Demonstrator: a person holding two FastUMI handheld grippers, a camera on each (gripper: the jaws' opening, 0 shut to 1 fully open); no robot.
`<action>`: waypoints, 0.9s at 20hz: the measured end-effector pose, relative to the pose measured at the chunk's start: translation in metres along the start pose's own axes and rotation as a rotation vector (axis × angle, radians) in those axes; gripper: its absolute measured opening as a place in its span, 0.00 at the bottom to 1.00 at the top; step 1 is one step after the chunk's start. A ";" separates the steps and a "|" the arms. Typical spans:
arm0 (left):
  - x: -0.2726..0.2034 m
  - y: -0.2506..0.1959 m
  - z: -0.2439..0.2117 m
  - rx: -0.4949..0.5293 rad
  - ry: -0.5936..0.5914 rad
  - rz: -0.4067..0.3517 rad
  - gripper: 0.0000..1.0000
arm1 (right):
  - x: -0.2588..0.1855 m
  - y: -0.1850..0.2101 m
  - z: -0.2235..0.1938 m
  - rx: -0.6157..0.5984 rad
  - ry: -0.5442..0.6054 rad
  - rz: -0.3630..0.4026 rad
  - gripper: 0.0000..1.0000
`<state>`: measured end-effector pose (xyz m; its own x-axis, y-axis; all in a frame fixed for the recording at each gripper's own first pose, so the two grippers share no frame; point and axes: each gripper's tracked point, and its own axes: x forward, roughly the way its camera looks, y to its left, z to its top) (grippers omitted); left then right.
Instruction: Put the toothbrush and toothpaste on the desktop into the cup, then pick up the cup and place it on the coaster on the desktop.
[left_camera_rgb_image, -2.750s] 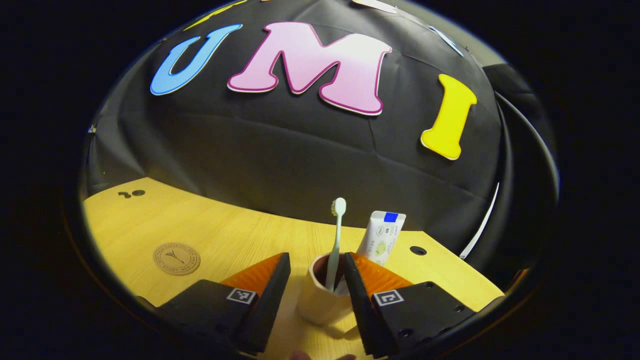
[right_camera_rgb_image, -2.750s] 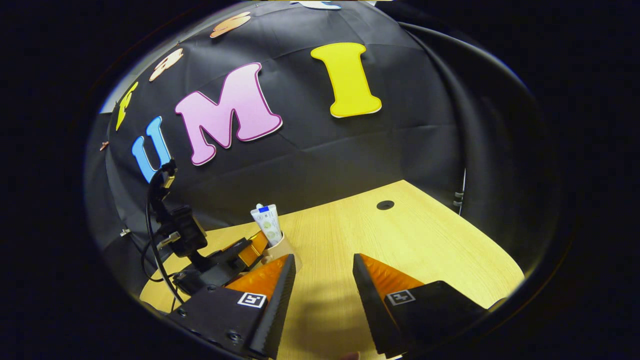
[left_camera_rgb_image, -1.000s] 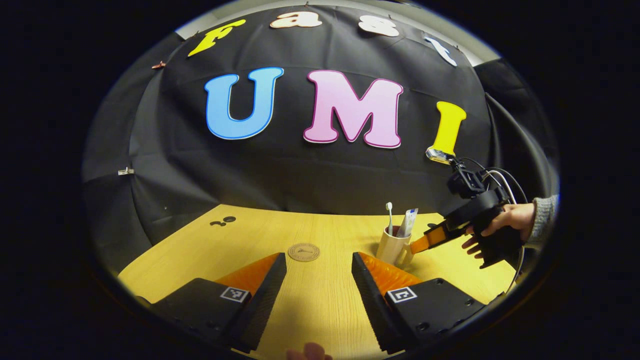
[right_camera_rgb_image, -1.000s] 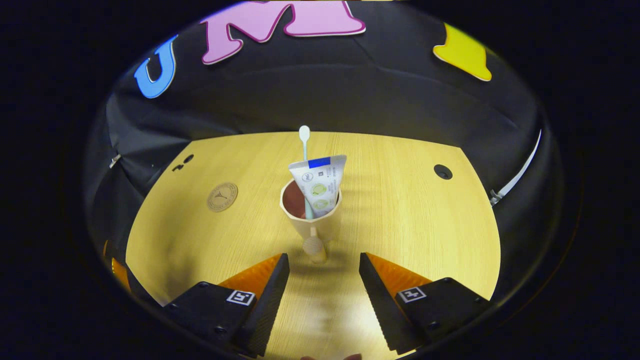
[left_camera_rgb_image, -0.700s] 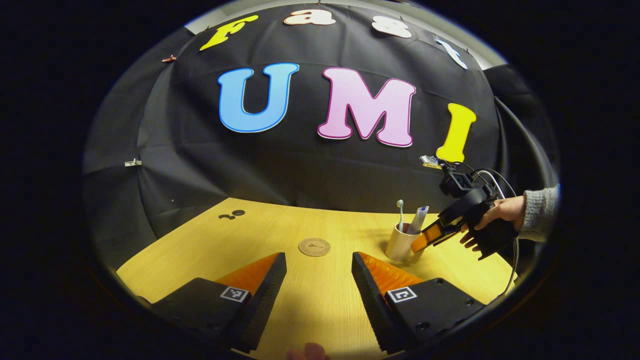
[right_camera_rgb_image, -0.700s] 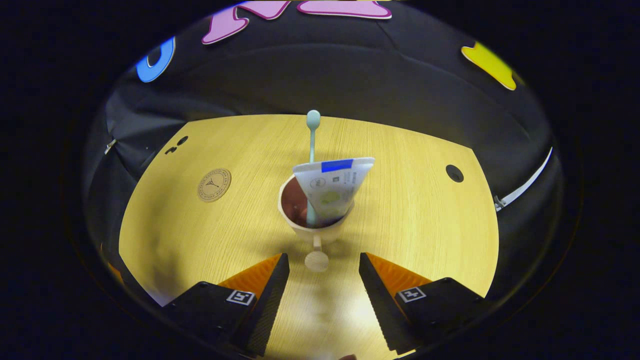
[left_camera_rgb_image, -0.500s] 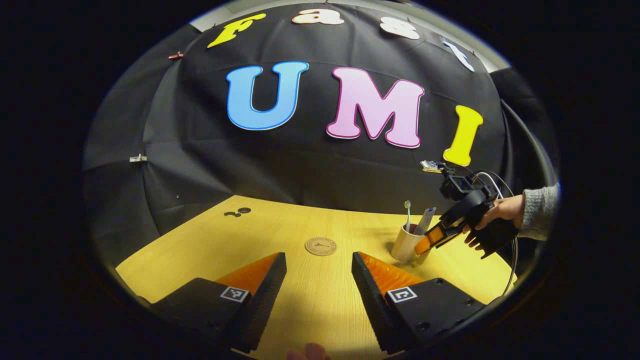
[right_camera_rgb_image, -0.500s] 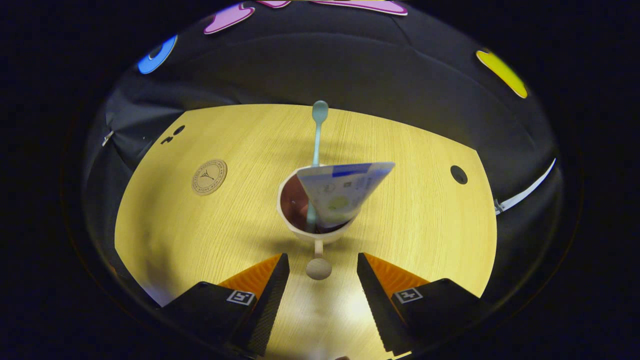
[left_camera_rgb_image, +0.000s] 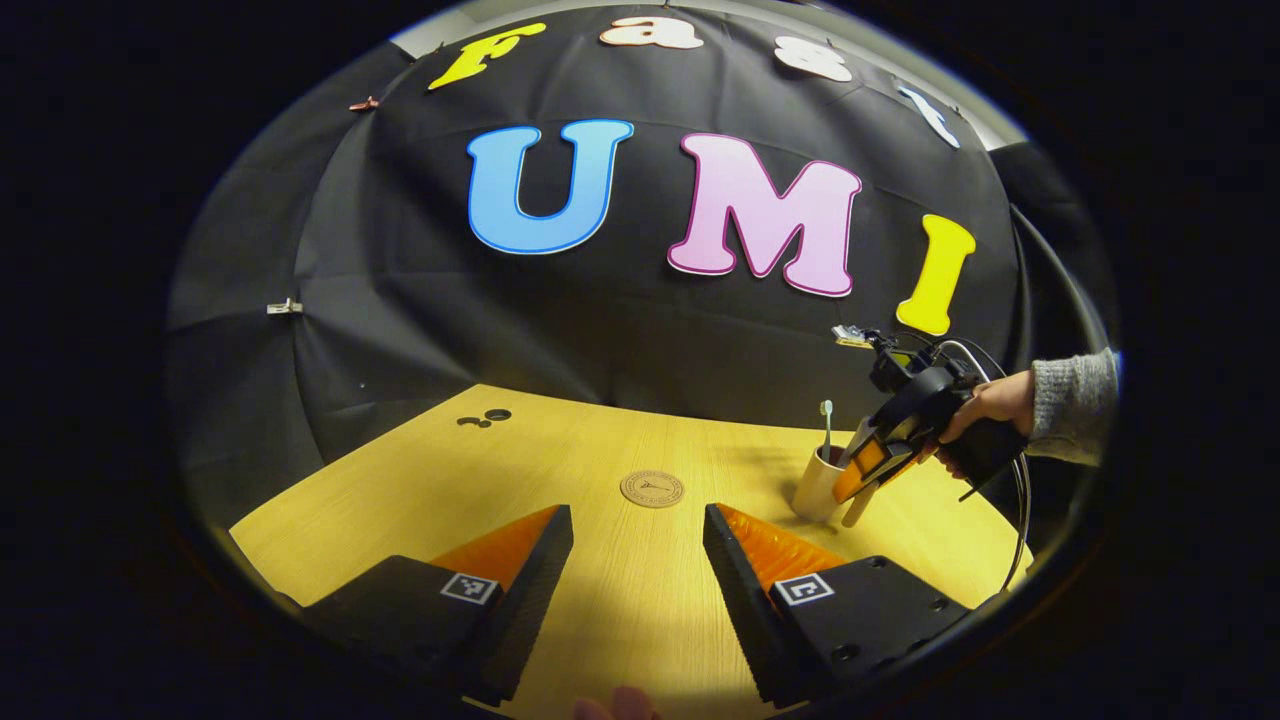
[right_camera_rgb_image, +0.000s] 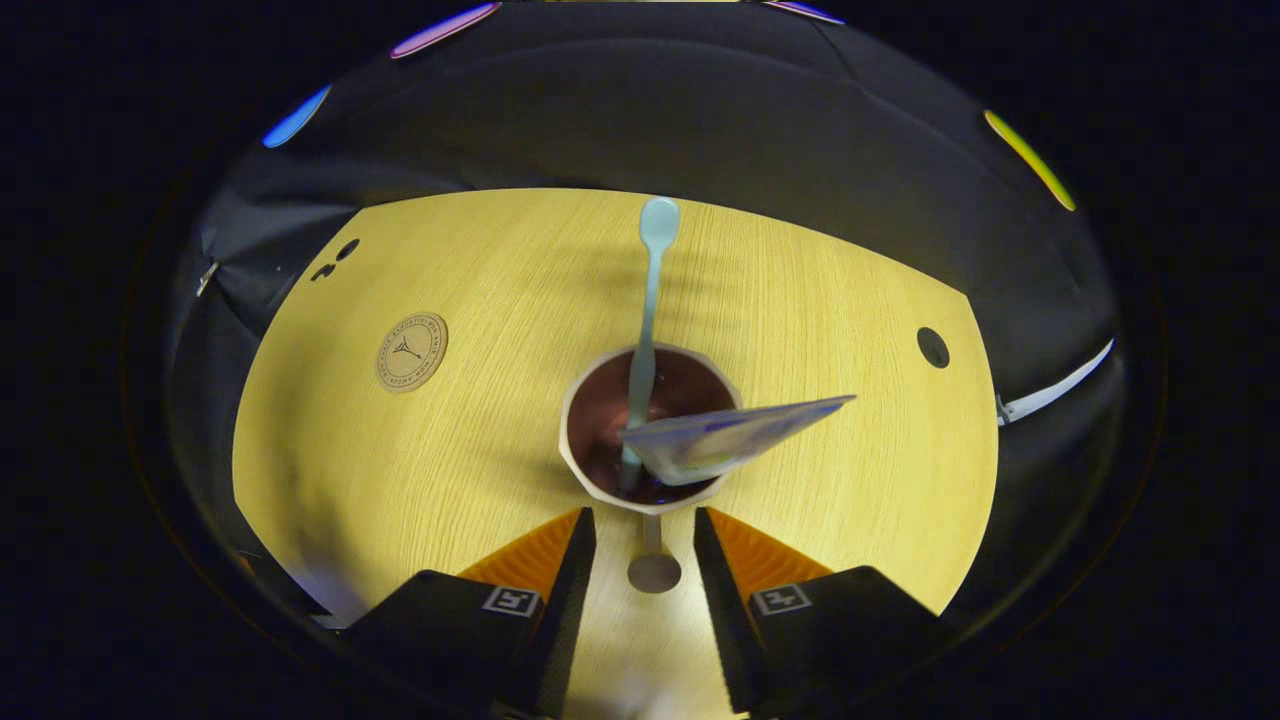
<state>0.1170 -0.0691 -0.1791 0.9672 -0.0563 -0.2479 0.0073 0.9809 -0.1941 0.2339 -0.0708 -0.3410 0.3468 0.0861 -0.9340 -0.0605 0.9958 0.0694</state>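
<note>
In the right gripper view a beige cup (right_camera_rgb_image: 585, 405) stands on the wooden table (right_camera_rgb_image: 420, 460). A pale green toothbrush (right_camera_rgb_image: 650, 290) and a white toothpaste tube (right_camera_rgb_image: 730, 435) lean inside it. My right gripper (right_camera_rgb_image: 643, 514) looks down on it from close above. The cup's knobbed handle (right_camera_rgb_image: 655, 572) lies between the fingers with a small gap on each side. The round coaster (right_camera_rgb_image: 411, 351) lies to the left of the cup. In the left gripper view my left gripper (left_camera_rgb_image: 637, 515) is open and holds nothing, short of the coaster (left_camera_rgb_image: 651, 489). The right gripper (left_camera_rgb_image: 865, 470) is at the cup (left_camera_rgb_image: 818, 486).
A hand (left_camera_rgb_image: 985, 405) in a grey sleeve holds the right gripper. A round cable hole (right_camera_rgb_image: 932, 347) sits right of the cup, and small holes (left_camera_rgb_image: 497, 414) lie at the far left of the table. The black cloth wall runs along the table's back edge.
The right gripper has dropped closer over the cup, and its fingers have narrowed around the handle. The left gripper has stayed back, turning slightly left.
</note>
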 end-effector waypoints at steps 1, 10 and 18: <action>0.000 0.002 0.000 -0.003 0.002 0.002 0.86 | 0.001 0.002 0.000 0.002 0.005 0.003 0.53; -0.003 0.011 -0.003 -0.024 0.008 0.018 0.86 | 0.006 -0.001 -0.001 -0.005 0.026 -0.010 0.23; -0.003 0.011 -0.004 -0.029 0.006 0.019 0.86 | 0.003 -0.002 0.002 -0.017 -0.003 -0.017 0.19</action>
<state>0.1134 -0.0587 -0.1839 0.9655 -0.0392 -0.2575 -0.0182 0.9761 -0.2165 0.2372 -0.0720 -0.3432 0.3503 0.0689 -0.9341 -0.0699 0.9964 0.0473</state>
